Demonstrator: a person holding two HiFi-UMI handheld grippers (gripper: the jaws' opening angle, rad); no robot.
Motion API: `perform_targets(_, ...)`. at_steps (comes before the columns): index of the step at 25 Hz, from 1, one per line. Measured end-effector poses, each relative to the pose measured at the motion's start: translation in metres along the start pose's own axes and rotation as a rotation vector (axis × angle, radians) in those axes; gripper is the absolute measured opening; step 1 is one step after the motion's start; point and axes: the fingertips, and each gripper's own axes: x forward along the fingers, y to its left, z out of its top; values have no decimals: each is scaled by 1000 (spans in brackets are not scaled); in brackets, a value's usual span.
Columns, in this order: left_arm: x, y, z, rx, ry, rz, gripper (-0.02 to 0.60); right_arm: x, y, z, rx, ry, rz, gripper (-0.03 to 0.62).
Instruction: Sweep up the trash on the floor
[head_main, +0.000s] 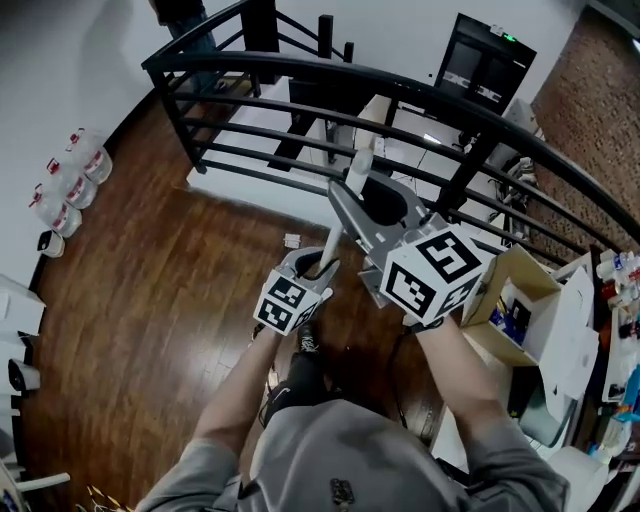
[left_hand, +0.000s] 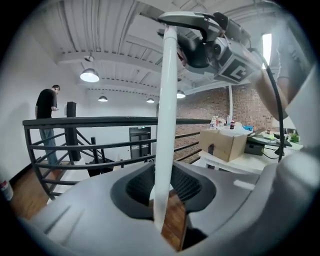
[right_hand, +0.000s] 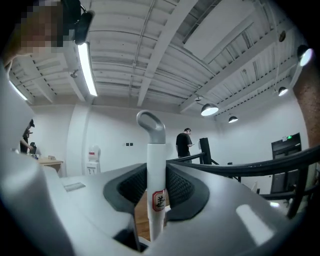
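Note:
A long white handle (head_main: 358, 166) with a grey hanging loop (right_hand: 151, 125) on its end stands upright in front of me, and both grippers are on it. My right gripper (head_main: 368, 192) is shut on it near the top, just under the loop, where a red sticker shows (right_hand: 156, 187). My left gripper (head_main: 322, 262) grips it lower down, and the handle (left_hand: 167, 100) runs between both pads (left_hand: 162, 185) up to the right gripper (left_hand: 200, 47). The handle's lower end is hidden. A small white scrap (head_main: 292, 240) lies on the wooden floor (head_main: 150, 280).
A black railing (head_main: 400, 90) curves across just ahead. A cardboard box (head_main: 510, 300) sits on a white desk to the right. Water jugs (head_main: 70, 180) line the left wall. A person (left_hand: 47, 107) stands beyond the railing. My shoe (head_main: 300, 365) is below the grippers.

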Motion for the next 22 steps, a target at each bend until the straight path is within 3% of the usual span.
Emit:
perform_targets(6,-63,-20,-9,5,20,-57,92,-2,52,8,45,-10,45,95)
perform_targets(12,-135,-14,-29,18,12,-143,92,17,126,6,23,-6,80,95)
perform_targets(17,-215,-2,-70,42,-11,-255,92,44,211,-15,-3,18,9,97)
perform_targets(22,-296,17,-125,60,25,-332,92,71,289,-50,9,69,-107,98)
